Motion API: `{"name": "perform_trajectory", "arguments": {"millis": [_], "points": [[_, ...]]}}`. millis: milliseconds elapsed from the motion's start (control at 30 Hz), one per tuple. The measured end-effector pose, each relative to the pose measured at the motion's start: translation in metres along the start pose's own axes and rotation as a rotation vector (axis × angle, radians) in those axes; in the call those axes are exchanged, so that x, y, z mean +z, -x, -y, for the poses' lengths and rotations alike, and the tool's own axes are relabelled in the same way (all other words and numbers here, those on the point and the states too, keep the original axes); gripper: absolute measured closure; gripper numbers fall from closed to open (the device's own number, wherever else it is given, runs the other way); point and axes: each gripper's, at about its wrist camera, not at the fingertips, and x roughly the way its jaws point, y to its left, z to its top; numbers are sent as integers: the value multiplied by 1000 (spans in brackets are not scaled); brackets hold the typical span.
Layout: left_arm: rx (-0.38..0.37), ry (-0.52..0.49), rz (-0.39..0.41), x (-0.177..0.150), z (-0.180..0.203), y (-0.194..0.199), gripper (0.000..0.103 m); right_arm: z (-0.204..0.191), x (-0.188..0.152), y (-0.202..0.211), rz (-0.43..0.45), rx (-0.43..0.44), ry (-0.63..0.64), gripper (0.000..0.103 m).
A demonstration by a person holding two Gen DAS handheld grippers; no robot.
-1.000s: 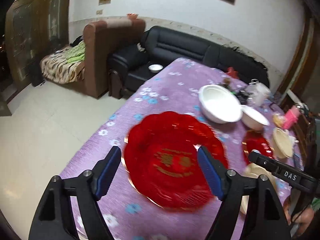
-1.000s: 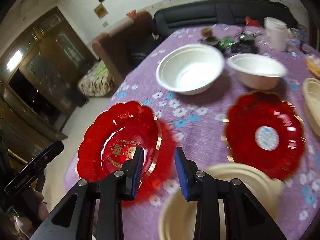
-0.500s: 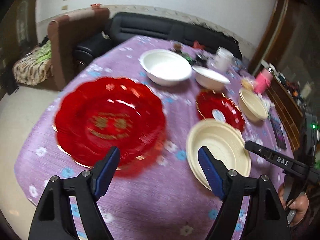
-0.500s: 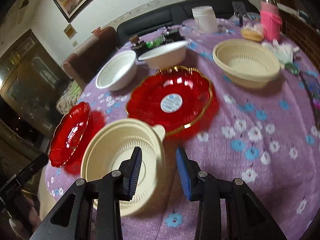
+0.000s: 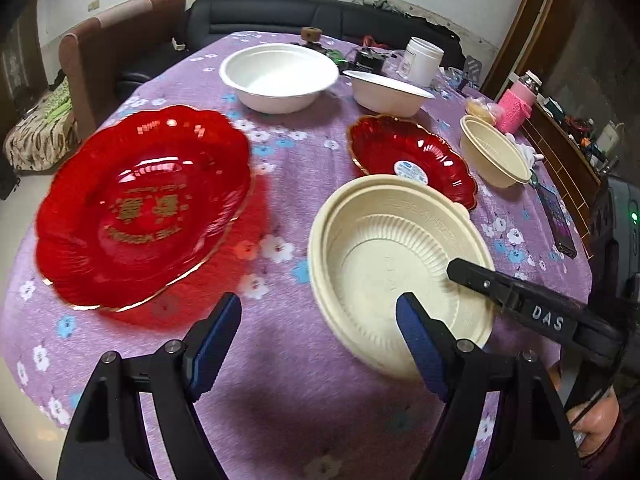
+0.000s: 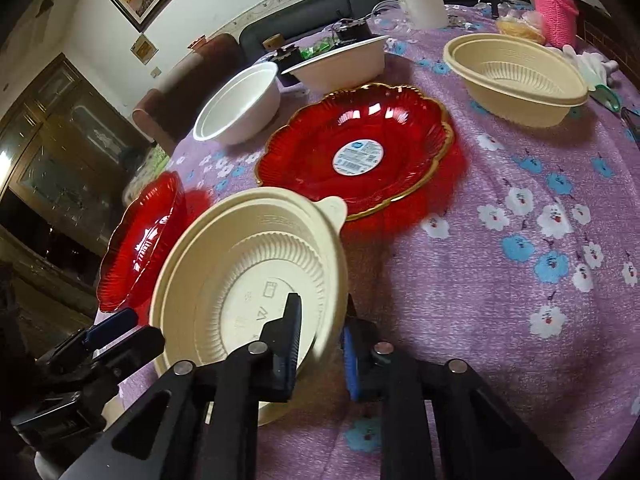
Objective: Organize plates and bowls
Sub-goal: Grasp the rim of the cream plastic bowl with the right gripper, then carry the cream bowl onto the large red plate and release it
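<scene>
A cream ribbed bowl (image 5: 392, 256) sits on the purple flowered tablecloth (image 5: 280, 380) near the front edge. My right gripper (image 6: 320, 312) straddles its near rim, one jaw inside and the blue-padded one outside, and the jaws are closing onto the rim. My left gripper (image 5: 318, 336) hangs open over bare cloth, between that bowl and a large red plate (image 5: 140, 208) with gold lettering. Behind the cream bowl lies a smaller red plate (image 6: 360, 152) with a round sticker. Further back stand two white bowls (image 5: 280, 76) (image 5: 388, 92). A second cream bowl (image 6: 516, 76) is at the right.
At the far end of the table are a white jar (image 5: 422, 60), a pink knitted bottle cover (image 5: 516, 108) and small clutter. A dark phone (image 5: 560, 220) lies by the right edge. A black sofa (image 5: 280, 12) and a brown armchair (image 5: 108, 52) stand beyond the table.
The left gripper swung right, from over the large red plate to the gap beside the cream bowl. The right gripper moved in onto the cream bowl's rim and its jaws narrowed around it.
</scene>
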Motion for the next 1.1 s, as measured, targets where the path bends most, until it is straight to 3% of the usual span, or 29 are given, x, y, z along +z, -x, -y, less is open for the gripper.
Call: {"name": "perform_trajectory", "arguments": {"millis": [100, 167, 200, 333, 500, 733, 900, 1100], "points": [[-2, -11, -21, 7, 10, -14, 34, 4, -1, 3, 2, 3, -4, 85], [-10, -18, -52, 10, 17, -25, 50, 5, -2, 4, 1, 10, -6, 85], [-18, -22, -66, 10, 19, -29, 65, 6, -2, 5, 0, 15, -7, 85], [-20, -17, -84, 8, 22, -36, 80, 8, -5, 11, 16, 3, -4, 85], [-51, -28, -47, 7, 25, -16, 81, 10, -5, 24, 40, 14, -4, 85], [-37, -28, 59, 17, 9, 32, 81, -21, 5, 37, 91, 43, 28, 85], [0, 30, 121, 29, -27, 56, 80, -68, 20, 33, 108, 79, 109, 85], [82, 123, 143, 43, -89, 62, 80, -127, 41, 4, 101, 116, 185, 85]]}}
